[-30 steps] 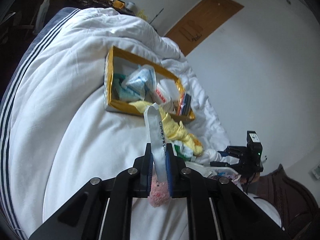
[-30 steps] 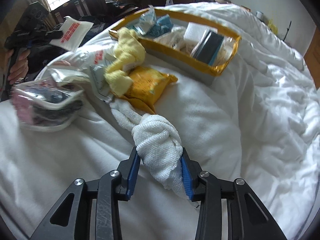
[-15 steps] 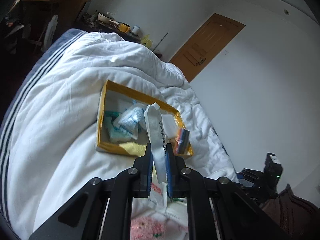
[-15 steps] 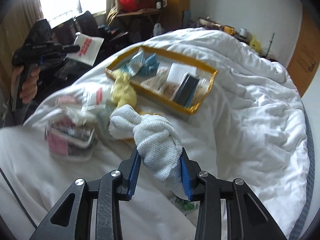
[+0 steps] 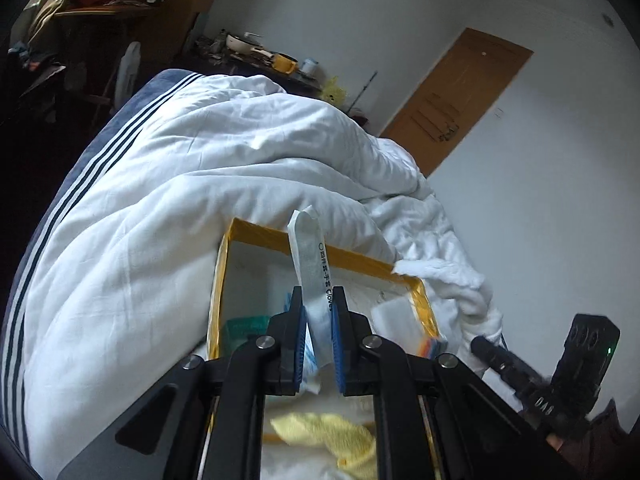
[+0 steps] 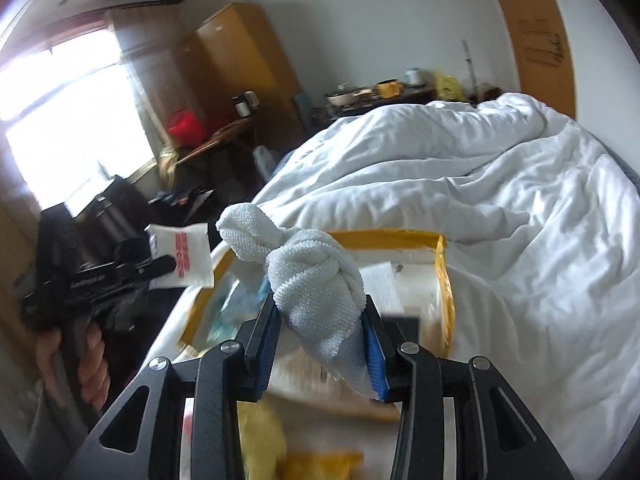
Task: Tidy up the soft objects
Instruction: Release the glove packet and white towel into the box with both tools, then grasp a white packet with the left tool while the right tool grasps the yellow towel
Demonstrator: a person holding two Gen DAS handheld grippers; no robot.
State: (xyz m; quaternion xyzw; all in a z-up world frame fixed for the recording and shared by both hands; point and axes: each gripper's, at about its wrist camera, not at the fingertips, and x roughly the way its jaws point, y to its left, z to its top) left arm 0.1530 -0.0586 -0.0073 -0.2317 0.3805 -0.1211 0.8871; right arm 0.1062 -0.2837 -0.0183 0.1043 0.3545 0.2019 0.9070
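Observation:
My left gripper (image 5: 317, 312) is shut on a flat white glove packet (image 5: 310, 252) with red print, also seen from the right wrist view (image 6: 182, 254). It hovers over the near end of the yellow-edged box (image 5: 256, 230). My right gripper (image 6: 320, 320) is shut on a knotted white towel (image 6: 308, 264), held above the same box (image 6: 442, 276); the towel shows in the left wrist view (image 5: 460, 284) at the box's right corner. Packets lie inside the box (image 5: 244, 326). A yellow cloth (image 5: 332, 438) lies below the box's near edge.
The box rests on a rumpled white duvet (image 5: 160, 208) with a blue striped edge. A wooden door (image 5: 460, 96) and a cluttered side table (image 5: 260, 52) stand beyond the bed. A wardrobe (image 6: 240, 60) and window are at the left.
Both grippers have risen and moved forward over the box, carrying the glove packet and the towel. The loose pile on the bed has dropped below both views.

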